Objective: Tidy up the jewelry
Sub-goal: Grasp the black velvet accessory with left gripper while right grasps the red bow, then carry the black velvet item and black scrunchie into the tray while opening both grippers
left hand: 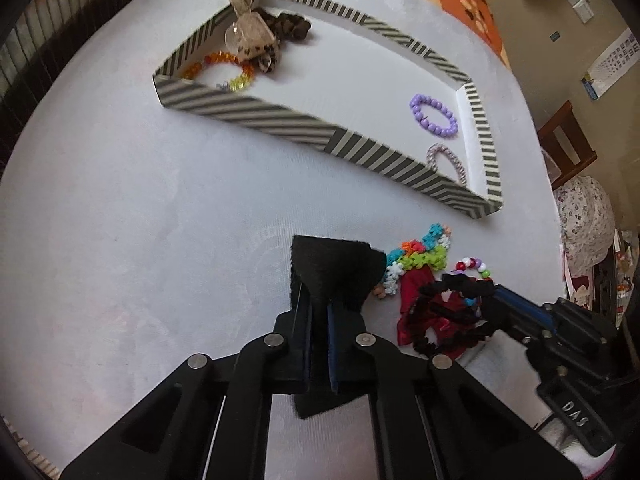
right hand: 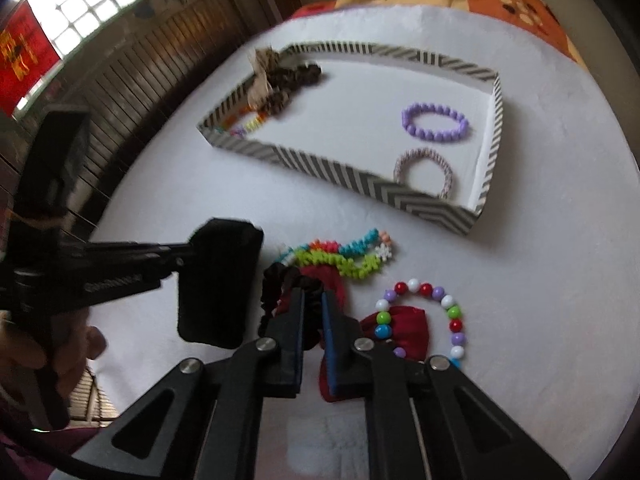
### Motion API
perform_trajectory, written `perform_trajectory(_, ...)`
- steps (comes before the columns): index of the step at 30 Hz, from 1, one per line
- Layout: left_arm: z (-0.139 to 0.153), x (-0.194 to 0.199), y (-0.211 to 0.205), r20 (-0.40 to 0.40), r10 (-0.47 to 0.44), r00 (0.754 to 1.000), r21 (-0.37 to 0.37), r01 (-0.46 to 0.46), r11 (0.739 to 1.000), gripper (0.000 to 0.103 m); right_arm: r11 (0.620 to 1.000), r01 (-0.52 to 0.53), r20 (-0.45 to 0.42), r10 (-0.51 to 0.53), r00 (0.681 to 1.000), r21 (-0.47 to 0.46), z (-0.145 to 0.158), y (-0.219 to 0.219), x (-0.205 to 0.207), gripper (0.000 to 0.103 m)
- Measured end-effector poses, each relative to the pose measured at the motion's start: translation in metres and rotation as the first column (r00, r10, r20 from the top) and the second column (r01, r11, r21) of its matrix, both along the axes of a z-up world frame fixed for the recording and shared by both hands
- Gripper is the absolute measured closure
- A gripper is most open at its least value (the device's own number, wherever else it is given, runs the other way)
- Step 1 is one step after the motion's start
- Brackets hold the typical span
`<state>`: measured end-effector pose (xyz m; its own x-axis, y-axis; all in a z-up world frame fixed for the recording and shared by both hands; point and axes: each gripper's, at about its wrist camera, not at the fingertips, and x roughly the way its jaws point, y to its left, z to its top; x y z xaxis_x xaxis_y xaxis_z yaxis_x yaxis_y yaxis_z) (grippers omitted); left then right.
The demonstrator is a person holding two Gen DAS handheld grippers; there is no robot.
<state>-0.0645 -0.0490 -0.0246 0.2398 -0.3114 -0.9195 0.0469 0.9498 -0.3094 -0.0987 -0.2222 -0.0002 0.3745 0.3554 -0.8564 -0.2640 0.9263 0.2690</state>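
my right gripper [right hand: 312, 300] is nearly closed, pinching the black ruffled scrunchie [right hand: 280, 280] on the white tablecloth [right hand: 520, 320]. left gripper [left hand: 320, 276]: closed, empty. next: lift it into the striped cardboard tray [right hand: 320, 168].

- the box [right hand: 256, 148] sits far back on the table [right hand: 520, 300].
- two bracelets [right hand: 435, 125] lie in its right end, a bow [right hand: 262, 80] in its left corner.
- more beads [right hand: 420, 312] lie on the table in front of the box.
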Motion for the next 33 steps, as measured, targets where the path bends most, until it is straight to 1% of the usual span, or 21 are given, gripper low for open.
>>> perform_trajectory(4,0.013,0.003,0.002,0.027,-0.008,1.0,-0.009,0.009,1.0,0.103,1.0,0.021,0.035,-0.021,0.999,0.018,0.019,-0.006,-0.001,0.095)
perform_trajectory(10,0.038,0.014,0.003,0.085,-0.023,0.996,-0.007,0.024,1.0,0.103,0.999,0.048,0.079,-0.049,0.996,0.009,0.036,-0.013,0.007,0.094)
perform_trajectory(14,0.058,0.028,0.005,0.137,-0.016,0.99,0.013,0.015,1.0,0.103,0.998,0.065,0.109,-0.064,0.992,0.002,0.049,-0.018,0.016,0.094)
perform_trajectory(20,0.077,0.057,0.004,0.196,-0.017,0.98,0.053,0.006,0.999,0.103,0.996,0.086,0.145,-0.082,0.986,-0.02,0.063,-0.022,0.037,0.094)
perform_trajectory(29,0.083,0.093,-0.002,0.224,-0.03,0.974,0.103,0.007,0.995,0.103,0.993,0.109,0.172,-0.099,0.98,-0.049,0.076,-0.03,0.071,0.094)
perform_trajectory(33,0.081,0.109,-0.006,0.224,-0.031,0.974,0.103,0.008,0.995,0.103,0.991,0.121,0.17,-0.111,0.979,-0.053,0.075,-0.034,0.09,0.094)
